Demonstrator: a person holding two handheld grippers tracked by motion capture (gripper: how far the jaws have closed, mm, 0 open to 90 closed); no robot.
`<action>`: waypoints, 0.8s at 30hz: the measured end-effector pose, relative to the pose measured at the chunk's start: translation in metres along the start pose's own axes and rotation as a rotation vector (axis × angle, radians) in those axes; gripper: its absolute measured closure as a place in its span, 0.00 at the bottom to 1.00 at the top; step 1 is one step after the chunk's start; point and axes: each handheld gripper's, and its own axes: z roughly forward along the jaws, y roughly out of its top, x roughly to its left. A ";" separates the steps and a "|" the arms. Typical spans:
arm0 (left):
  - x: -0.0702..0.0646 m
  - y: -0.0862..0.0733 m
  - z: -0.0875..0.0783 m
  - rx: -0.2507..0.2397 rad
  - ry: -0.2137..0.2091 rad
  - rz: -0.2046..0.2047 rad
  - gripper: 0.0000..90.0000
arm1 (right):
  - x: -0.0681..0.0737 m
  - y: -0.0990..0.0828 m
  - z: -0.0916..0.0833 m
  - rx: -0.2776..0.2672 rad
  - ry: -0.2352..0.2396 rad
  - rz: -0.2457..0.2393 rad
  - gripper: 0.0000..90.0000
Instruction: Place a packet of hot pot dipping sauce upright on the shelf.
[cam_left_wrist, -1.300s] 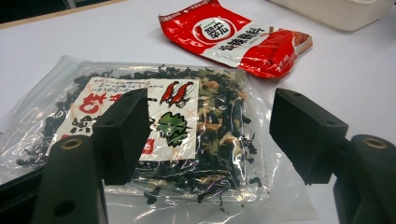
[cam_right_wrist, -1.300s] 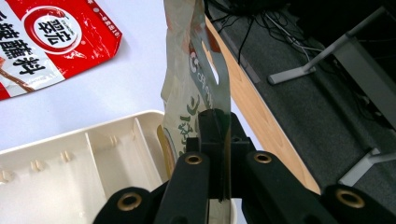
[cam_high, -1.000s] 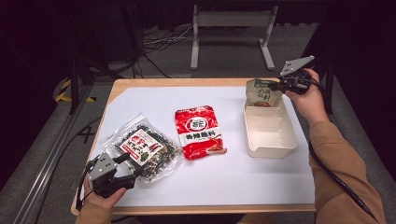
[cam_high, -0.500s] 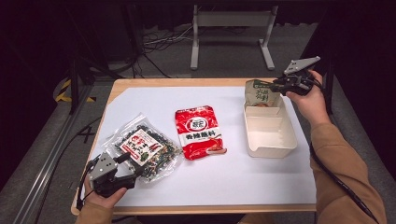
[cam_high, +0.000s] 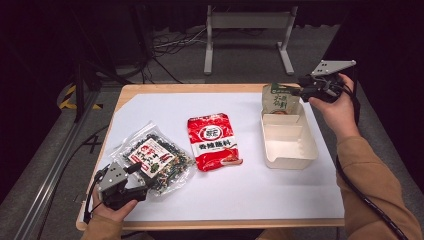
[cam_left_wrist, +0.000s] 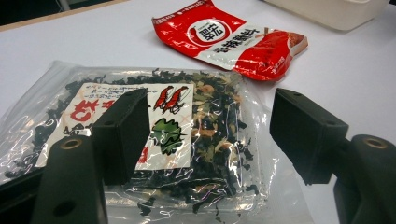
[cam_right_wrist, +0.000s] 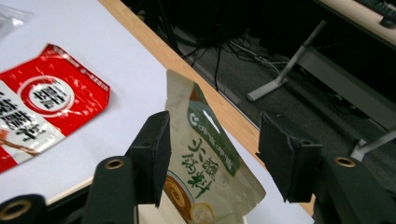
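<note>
A: Where's the green pouch now?

B: Standing upright at the far end of the tray, near the worktop's far right corner, leaning on the tray's back wall. The right gripper sits just beside its top edge.

A: Clamped on it?

B: No. Its fingers have just been opening. In the right gripper view they stand apart, the pouch's upper part between them but untouched as far as I can tell. I'd judge the pouch was stood on end so it takes little room and leaves the tray floor free for more.

A: And the left gripper?

B: Near the left front corner, fingers spread over the near edge of the seaweed bag, which lies flat. They don't pinch it. It looks poised to take that bag next, though that's only my reading.

A: The red packet?

B: Flat mid-worktop, between the bag and the tray, well clear of both grippers.
</note>
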 end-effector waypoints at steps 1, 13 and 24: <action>0.000 0.000 0.001 0.000 0.000 0.004 0.33 | 0.002 0.001 -0.002 -0.006 -0.001 0.000 0.48; 0.000 0.002 0.004 -0.001 -0.008 0.007 0.33 | 0.054 0.006 -0.036 -0.087 0.067 0.038 0.46; 0.000 0.002 0.003 -0.001 -0.007 0.008 0.33 | 0.096 -0.008 -0.050 -0.096 0.115 0.123 0.43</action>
